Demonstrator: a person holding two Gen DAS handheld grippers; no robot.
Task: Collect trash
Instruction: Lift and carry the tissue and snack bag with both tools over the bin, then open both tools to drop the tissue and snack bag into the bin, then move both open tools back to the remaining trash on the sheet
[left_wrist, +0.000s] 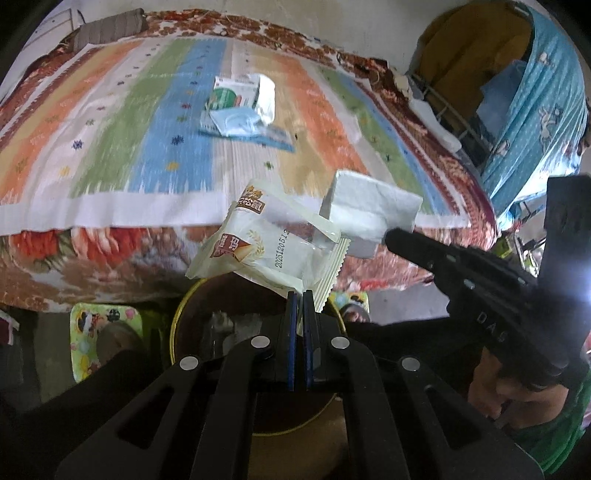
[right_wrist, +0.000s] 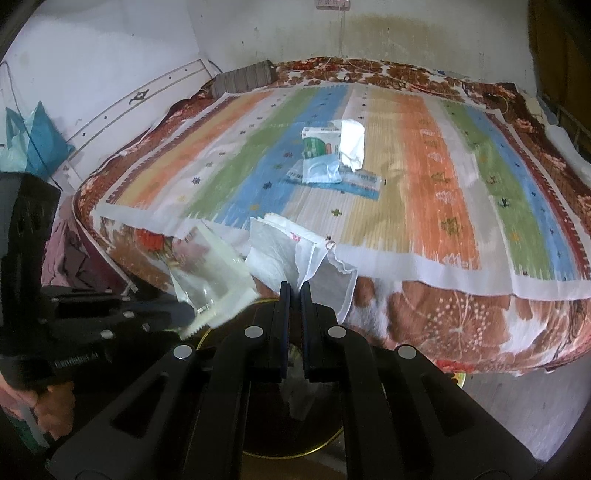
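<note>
Pinching crinkled white snack wrapper (left_wrist: 266, 243), serrated edge in left claw (left_wrist: 300, 292).

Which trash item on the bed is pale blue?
The crumpled face mask, lying on the flat blue packet. The green-and-white box and white bag behind it are not blue.
</note>
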